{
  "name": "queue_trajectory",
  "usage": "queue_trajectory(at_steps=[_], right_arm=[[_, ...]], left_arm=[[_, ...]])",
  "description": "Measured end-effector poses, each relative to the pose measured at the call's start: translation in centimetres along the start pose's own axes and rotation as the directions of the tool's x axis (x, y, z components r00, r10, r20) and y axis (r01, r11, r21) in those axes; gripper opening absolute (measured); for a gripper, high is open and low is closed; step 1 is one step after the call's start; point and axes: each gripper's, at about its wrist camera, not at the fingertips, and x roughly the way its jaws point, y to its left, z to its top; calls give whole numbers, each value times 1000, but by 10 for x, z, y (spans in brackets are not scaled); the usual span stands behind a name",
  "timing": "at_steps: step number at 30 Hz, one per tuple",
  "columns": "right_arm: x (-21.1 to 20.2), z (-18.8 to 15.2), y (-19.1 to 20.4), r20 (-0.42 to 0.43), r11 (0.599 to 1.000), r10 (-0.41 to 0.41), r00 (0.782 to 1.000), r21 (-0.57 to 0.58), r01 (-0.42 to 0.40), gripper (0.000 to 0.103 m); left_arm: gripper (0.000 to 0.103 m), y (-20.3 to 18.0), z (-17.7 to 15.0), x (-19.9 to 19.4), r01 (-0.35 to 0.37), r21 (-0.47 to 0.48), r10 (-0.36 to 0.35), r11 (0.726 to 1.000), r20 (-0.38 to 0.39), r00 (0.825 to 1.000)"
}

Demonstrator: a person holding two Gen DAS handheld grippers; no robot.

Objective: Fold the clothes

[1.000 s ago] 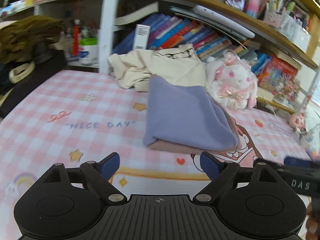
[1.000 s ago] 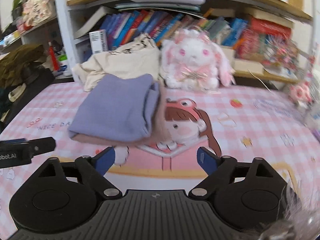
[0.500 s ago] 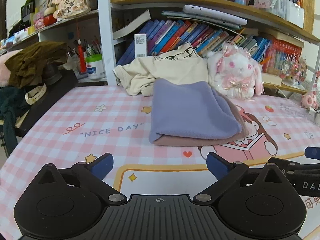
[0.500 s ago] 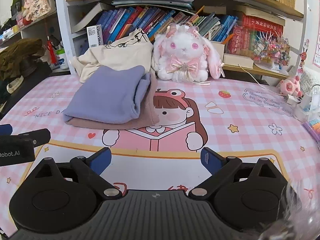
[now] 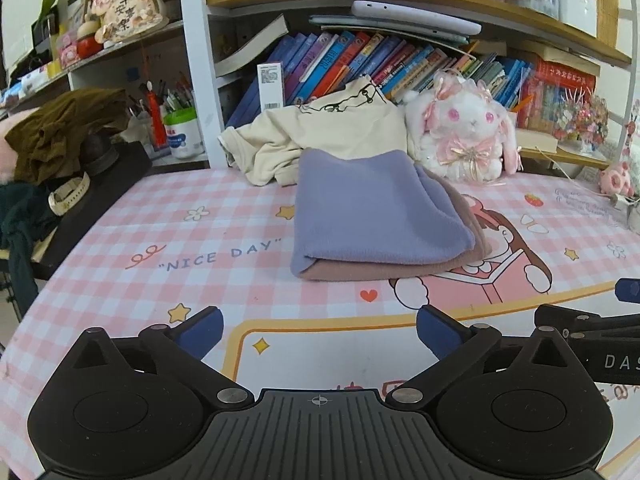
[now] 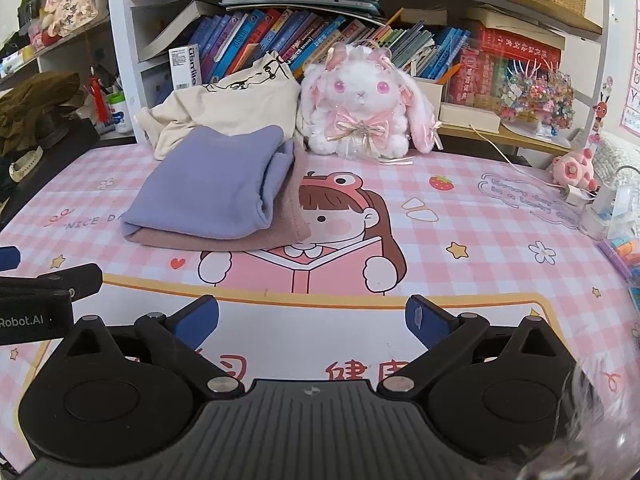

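Now both tools hang back from the cloth. At the bottom of the left wrist view the left black hand-held gripper with blue pads point(image 5: 318, 328) is spread as wide as it goes, with nothing but the pink checked cartoon-printed table mat point(image 5: 132, 236) between its fingers. The right black hand-held gripper with blue pads point(image 6: 312, 316) fills the bottom of its own view; its jaws are opening too, and they are empty. A second ago both stood narrower and the pile loomed larger in each frame; since then the jaws have widened and the views have drawn back. I take that as a letting go: the fold on this pile looks finished, and the hands are free for the next piece.

Further up, in the middle of the frame, lies the folded lavender fleece garment point(image 5: 368, 212), resting squarely on a folded dusty-pink garment point(image 5: 360, 274), whose edge shows beneath and to the right. Behind them, touching the pile's far edge, slumps a crumpled cream sweatshirt with a black line drawing point(image 5: 332, 136), still unfolded, probably the next job.

By count: two grippers, two folded garments, one unfolded one. At upper right sits one white plush rabbit with pink bows point(image 5: 464, 136), against the wooden bookshelf packed with books point(image 5: 400, 4).
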Motion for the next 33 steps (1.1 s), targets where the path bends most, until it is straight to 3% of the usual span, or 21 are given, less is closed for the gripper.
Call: queue_trajectory(at_steps=[33], right_arm=[[1,-2,1,-17,1000,-25,1000,2,25,103]], left_arm=[[103,1,-1,-1,1,-7,-2,1000,-35,999]])
